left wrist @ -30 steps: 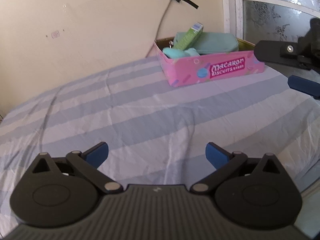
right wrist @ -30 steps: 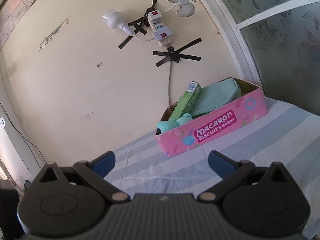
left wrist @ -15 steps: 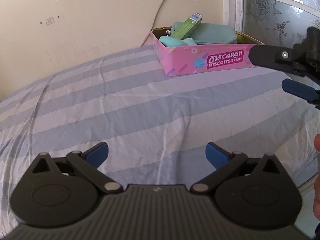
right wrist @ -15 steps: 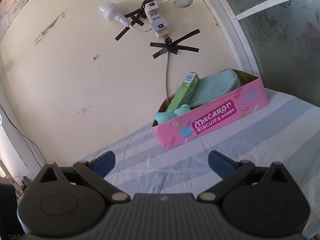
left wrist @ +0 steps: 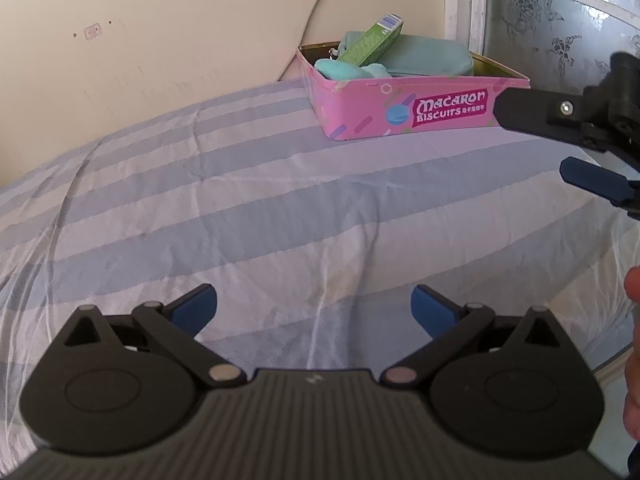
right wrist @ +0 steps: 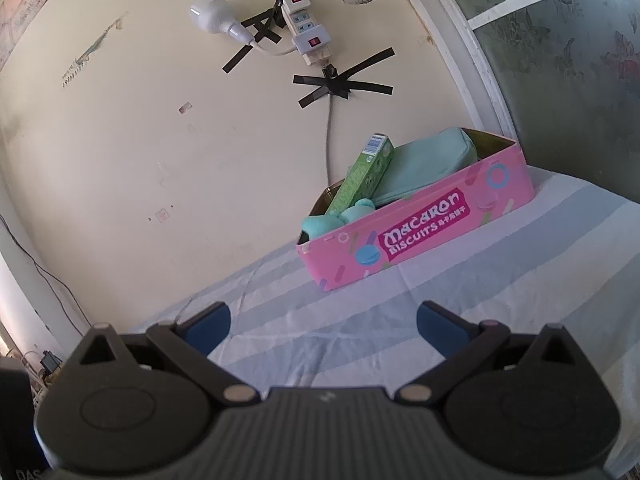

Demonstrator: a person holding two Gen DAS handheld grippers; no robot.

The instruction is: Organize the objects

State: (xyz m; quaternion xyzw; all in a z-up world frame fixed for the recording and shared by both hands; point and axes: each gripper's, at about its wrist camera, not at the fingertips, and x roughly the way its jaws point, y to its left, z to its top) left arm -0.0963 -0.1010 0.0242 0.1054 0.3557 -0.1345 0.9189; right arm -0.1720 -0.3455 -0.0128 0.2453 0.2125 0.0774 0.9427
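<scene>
The left hand-held gripper (left wrist: 314, 304) hangs above the striped sheet (left wrist: 248, 216) with its blue-padded fingers spread wide and nothing between them. The right hand-held gripper (right wrist: 323, 322) is spread just as wide and is likewise empty; from the left wrist view its black finger arm and one blue pad reach in from the right edge (left wrist: 576, 148), with the arm's tip crossing in front of the near right corner of the tin. Part of a person's hand (left wrist: 632, 344) shows at the right border of that view.

Beyond both grippers, well apart from their fingertips, a pink tin (right wrist: 424, 236) lettered "Macaron Biscuits" sits on the sheet near the wall, its lid off. Inside it a pale green zip pouch (right wrist: 428, 164) lies along the far side. A slim green carton (right wrist: 366, 178) leans tilted across the pouch, its upper end sticking up over the rim. A teal soft toy (right wrist: 334, 220) fills the near left corner, just below the carton's lower end.

On the cream wall (right wrist: 160, 140) behind the tin, a white power strip (right wrist: 306, 28) and a white plug-in adapter (right wrist: 214, 16) are fixed with crossed black tape (right wrist: 340, 84), and a grey cable (right wrist: 330, 136) drops from them to behind the tin. A patterned frosted-glass panel (right wrist: 580, 60) stands to the right.
</scene>
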